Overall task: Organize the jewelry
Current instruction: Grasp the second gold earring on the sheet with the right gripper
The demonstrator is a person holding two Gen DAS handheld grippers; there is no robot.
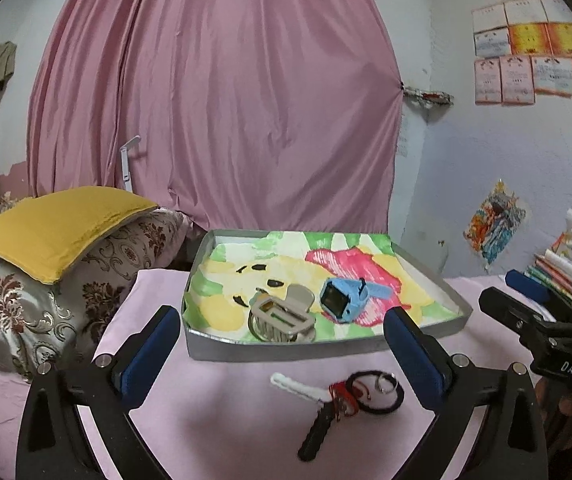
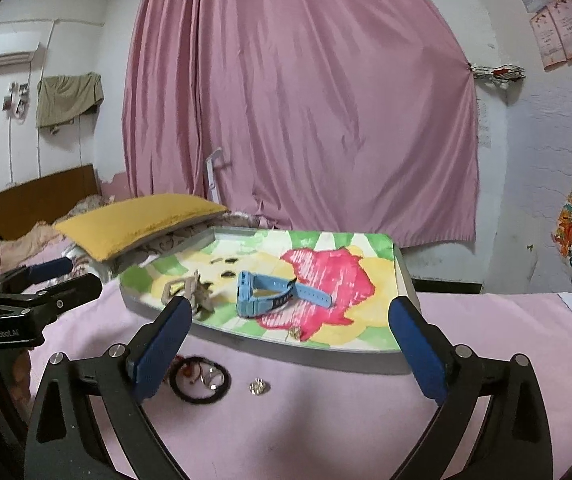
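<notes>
A grey tray [image 1: 214, 350] with a flower-painted floor sits on the pink sheet. In it lie a blue watch [image 1: 344, 296] and a beige hair claw [image 1: 280, 316]. In front of the tray lie a black hair tie [image 1: 374, 394], a small silver ring [image 1: 386, 384], a red item, a white clip [image 1: 294, 386] and a dark key [image 1: 318, 432]. My left gripper [image 1: 282, 320] is open and empty above them. In the right wrist view the tray [image 2: 306, 354] holds the watch [image 2: 274, 294] and claw [image 2: 186, 290]; a small silver stud [image 2: 258, 387] and the hair tie [image 2: 200, 380] lie before it. My right gripper [image 2: 290, 316] is open and empty.
A yellow pillow [image 1: 58, 228] on patterned pillows lies left of the tray. A pink curtain [image 1: 214, 100] hangs behind. Stacked books [image 1: 562, 276] sit at the right. The right gripper's body [image 1: 526, 324] shows at the right edge of the left wrist view.
</notes>
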